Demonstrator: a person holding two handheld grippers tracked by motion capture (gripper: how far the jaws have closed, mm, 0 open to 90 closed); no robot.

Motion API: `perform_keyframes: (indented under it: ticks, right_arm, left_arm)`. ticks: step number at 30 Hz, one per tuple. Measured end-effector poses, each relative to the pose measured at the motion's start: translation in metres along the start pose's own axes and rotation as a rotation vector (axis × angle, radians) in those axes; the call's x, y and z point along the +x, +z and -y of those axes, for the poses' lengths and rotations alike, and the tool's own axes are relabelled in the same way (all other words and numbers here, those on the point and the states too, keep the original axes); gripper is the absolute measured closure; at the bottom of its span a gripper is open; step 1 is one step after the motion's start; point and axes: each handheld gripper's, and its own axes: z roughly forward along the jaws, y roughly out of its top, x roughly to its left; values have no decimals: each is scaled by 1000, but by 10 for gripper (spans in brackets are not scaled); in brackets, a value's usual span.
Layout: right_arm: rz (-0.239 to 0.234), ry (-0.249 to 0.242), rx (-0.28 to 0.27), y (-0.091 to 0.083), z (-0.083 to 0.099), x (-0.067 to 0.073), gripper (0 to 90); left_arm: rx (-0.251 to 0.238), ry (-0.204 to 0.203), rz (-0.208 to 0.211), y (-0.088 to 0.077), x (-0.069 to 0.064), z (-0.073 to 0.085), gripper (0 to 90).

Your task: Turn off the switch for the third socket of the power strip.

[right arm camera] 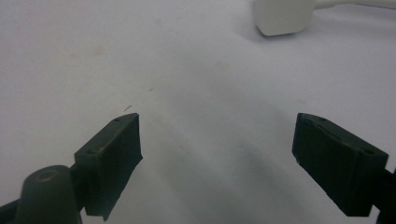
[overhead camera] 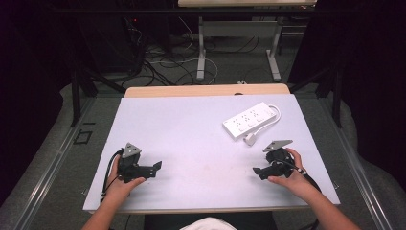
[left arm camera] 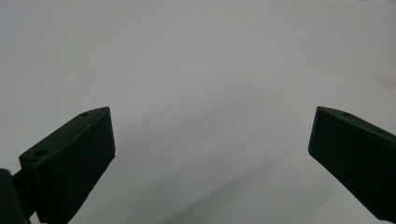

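Note:
A white power strip (overhead camera: pixel 249 119) lies on the white table top (overhead camera: pixel 191 129) at the back right, its cord looped beside it and its white plug (overhead camera: pixel 250 139) resting near the front of the strip. The plug (right arm camera: pixel 282 16) appears at the top of the right gripper view. My left gripper (overhead camera: pixel 157 168) rests at the front left, held by a hand, its jaws wide apart with bare table between them (left arm camera: pixel 210 135). My right gripper (overhead camera: pixel 258 172) rests at the front right, a short way in front of the plug, open and empty (right arm camera: pixel 217 140).
The table's wooden back edge (overhead camera: pixel 206 90) shows beyond the white top. Behind the table are cables on the floor (overhead camera: pixel 167 67) and the legs of another table (overhead camera: pixel 201 52). Dark curtains stand at both sides.

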Motion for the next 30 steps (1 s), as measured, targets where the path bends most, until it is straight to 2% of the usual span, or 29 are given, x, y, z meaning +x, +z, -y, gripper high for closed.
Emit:
perform_keyframes:
  ticks: [5,8,12,13,14,16,17,18,21,23,24,26,29,30]
  right_arm:
    - [-39,-41,60,0,-11,3,150]
    - [-68,-41,97,-2,-17,5,151]
    - [-77,-39,129,-3,-22,5,152]
    - [-92,-54,177,-6,-27,4,152]
    - [-88,-33,160,-6,-28,5,152]
    - [-86,-42,169,-7,-30,4,153]
    - [-100,-30,175,-9,-34,4,153]
    - [-93,-20,191,-12,-37,4,153]
    - [-98,-10,193,-14,-42,2,153]
    - [-91,26,203,-19,-50,-1,158]
    - [-102,44,186,-20,-52,-2,158]
    - [-94,75,213,-25,-58,-5,161]
    - [-93,87,205,-26,-62,-8,169]
    - [-89,124,213,-29,-67,-10,172]
  left_arm:
    - [-1,-9,0,1,0,0,7]
    - [6,-4,-2,0,0,1,7]
    - [4,0,-1,0,1,1,8]
    - [14,-7,6,0,1,0,8]
    - [13,-1,2,0,2,0,8]
    - [14,-7,4,0,1,1,8]
    - [15,-7,4,0,1,1,8]
    - [5,-9,0,1,1,1,8]
    - [4,-9,0,1,1,1,8]
    - [5,-9,-1,1,1,1,9]
    - [6,-1,-2,1,2,1,9]
    - [6,-2,-3,1,2,1,9]
    - [6,-2,-3,1,2,1,9]
    - [7,-2,-5,1,2,1,9]
